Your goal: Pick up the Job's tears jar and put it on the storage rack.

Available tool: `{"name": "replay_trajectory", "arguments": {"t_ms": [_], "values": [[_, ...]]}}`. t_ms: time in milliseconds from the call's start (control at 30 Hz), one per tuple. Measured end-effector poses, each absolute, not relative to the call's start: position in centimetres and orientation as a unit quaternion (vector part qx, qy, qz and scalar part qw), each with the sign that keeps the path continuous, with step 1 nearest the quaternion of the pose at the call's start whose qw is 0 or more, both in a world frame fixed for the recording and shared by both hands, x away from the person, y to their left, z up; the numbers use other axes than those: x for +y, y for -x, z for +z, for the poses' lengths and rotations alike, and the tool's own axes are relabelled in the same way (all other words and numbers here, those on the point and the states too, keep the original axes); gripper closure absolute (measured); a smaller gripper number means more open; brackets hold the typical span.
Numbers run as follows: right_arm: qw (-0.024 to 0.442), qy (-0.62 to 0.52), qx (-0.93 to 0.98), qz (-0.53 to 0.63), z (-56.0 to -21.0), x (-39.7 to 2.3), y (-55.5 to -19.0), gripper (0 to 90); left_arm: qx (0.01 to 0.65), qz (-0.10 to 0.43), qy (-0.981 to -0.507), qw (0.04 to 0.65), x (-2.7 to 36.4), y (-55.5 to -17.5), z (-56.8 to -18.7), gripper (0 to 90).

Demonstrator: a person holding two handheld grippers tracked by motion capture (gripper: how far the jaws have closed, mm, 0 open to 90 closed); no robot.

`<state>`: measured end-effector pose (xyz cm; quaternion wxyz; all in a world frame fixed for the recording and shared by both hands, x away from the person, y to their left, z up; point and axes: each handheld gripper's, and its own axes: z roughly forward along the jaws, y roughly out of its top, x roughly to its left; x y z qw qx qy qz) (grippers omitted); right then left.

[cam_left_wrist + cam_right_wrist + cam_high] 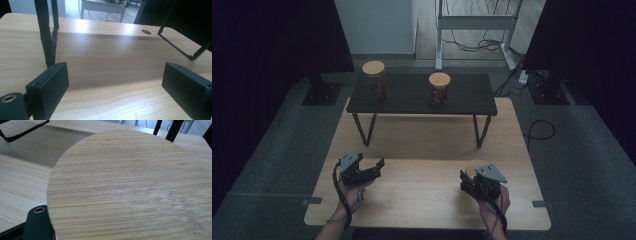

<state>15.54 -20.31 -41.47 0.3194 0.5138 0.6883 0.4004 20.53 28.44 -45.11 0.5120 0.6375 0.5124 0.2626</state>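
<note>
While both hands rest low over the light wooden table [422,200], the right gripper [468,181], at about 4 o'clock on the tabletop in the high view, is clamped on a round bamboo lid [473,165], whose pale edge shows just beyond the gripper's body. Seen from the right gripper view, the lid's [130,187] flat striped face lies broadside across the camera, covering the jaws; one black gripper part with a brass-ringed hole shows at its 7 o'clock edge. At about 8 o'clock on the tabletop, the left gripper [374,167] points toward 2 o'clock. From the left gripper view, its two black pads [51,87] stand wide apart with nothing but bare table [110,65] between them.

At 12 o'clock, a low black shelf [422,97] on thin metal legs stands on the far half of the table. It carries two glass jars with bamboo lids: a taller jar [376,82] at its left end and a shorter jar [439,89] right of centre, well apart, both with reddish contents.
</note>
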Motion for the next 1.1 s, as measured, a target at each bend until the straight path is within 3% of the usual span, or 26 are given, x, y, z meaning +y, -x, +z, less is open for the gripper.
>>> {"name": "replay_trajectory", "arguments": {"t_ms": [1100], "values": [[0.323,-0.509,0.685,0.410,-40.83,-20.33,-15.28,25.1,0.508,0.257,-0.645,0.510,28.52,-20.76,-45.09,6.8]]}}
